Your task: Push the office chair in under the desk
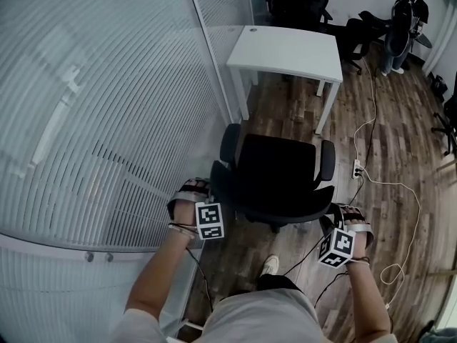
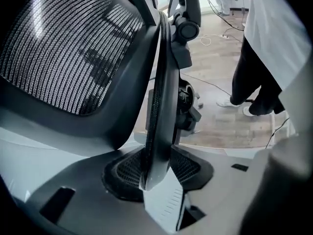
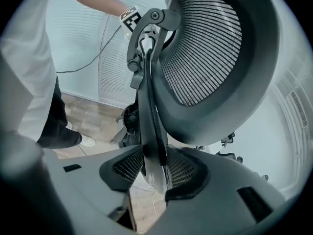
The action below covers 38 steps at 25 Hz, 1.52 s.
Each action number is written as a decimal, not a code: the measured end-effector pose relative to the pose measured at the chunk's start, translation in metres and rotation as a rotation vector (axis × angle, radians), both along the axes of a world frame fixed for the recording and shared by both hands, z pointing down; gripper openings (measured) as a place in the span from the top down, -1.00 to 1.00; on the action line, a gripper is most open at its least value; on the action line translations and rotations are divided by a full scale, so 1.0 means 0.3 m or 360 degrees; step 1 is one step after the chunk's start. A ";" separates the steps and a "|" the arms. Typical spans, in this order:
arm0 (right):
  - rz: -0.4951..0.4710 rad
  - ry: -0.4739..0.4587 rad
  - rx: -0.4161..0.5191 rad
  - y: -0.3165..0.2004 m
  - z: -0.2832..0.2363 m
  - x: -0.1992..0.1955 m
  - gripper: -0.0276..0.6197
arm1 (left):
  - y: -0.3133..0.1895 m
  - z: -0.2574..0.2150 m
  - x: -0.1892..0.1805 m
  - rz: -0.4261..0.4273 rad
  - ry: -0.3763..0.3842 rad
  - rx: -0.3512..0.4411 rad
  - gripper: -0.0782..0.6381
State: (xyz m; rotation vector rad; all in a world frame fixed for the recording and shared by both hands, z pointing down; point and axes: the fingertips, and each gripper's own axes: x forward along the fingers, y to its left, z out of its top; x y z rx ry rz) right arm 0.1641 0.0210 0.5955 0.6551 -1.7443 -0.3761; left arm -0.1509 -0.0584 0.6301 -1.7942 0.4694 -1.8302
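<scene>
Left gripper [image 2: 156, 174]: fingers clamp office chair [image 1: 278, 170] backrest edge.
Right gripper [image 3: 154, 168]: fingers clamp opposite edge.
Surface [image 1: 285, 52]: white, beyond chair, beside glass wall [image 1: 107, 106].
Floor [image 1: 389, 127]: wood.

The office chair [image 1: 278, 174] is black, its backrest fine mesh. The table [image 1: 285, 52] is white, the floor [image 1: 400, 141] brown wood planks.

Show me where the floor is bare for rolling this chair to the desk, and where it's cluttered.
Bare: the wood floor between the office chair and the white desk, and between the desk's legs. Tight on the left, where the glass wall runs close beside the chair. Cluttered on the right: a white cable and power strip lie there.
</scene>
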 end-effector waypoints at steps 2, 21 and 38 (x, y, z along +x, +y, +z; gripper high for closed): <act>-0.0009 0.0001 0.0000 -0.032 0.002 0.009 0.43 | -0.028 0.001 0.006 -0.0012 -0.0007 -0.0001 0.28; -0.0030 -0.0020 -0.0017 -0.195 0.010 0.058 0.43 | -0.184 0.012 0.058 -0.0008 0.0028 -0.0021 0.28; 0.0002 0.0013 0.0014 -0.431 0.023 0.122 0.41 | -0.385 0.019 0.115 -0.0038 0.0048 -0.0039 0.29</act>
